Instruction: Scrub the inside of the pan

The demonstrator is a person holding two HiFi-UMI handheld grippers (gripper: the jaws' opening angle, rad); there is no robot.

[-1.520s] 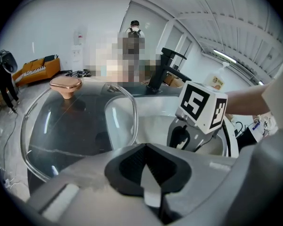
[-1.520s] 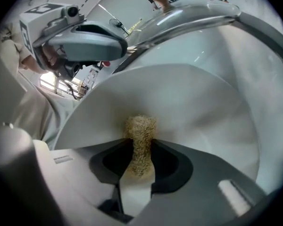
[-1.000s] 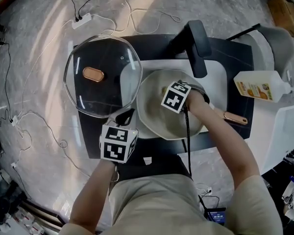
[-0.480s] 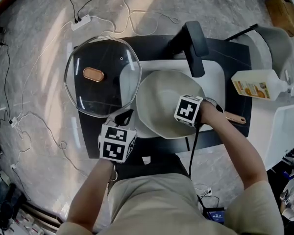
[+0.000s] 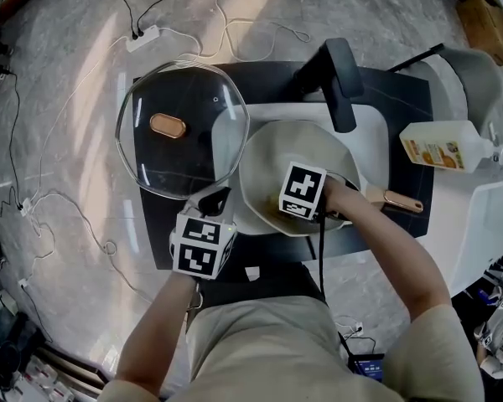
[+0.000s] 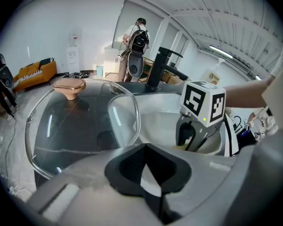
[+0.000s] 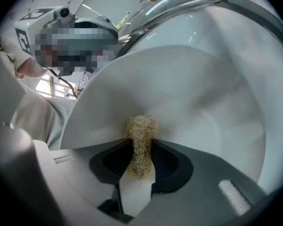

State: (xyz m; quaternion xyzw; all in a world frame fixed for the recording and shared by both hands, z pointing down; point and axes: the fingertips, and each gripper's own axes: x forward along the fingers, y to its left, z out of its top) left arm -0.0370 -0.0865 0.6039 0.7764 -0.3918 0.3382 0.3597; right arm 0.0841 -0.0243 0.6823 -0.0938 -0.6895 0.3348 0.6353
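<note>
the right gripper [image 5: 287, 201] has slid left across the pan [image 5: 277, 145] to its lower middle, jaws clamped on a tan scrubber [image 7: 140, 135] pressed against the pan's inner wall. the pan sits in the sink [image 5: 375, 134] at frame centre. the left gripper [image 5: 215, 199], jaws together on nothing, hovers just left of the rim.

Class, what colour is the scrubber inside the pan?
The scrubber is tan; clearest in right gripper view.

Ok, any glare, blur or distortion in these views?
Head view: bright streaks cross the floor, reflections on the round glass lid. Left gripper view: fisheye curves the ceiling. Right gripper view: tan fibrous scrubber sharp against the evenly lit pale round pan.
</note>
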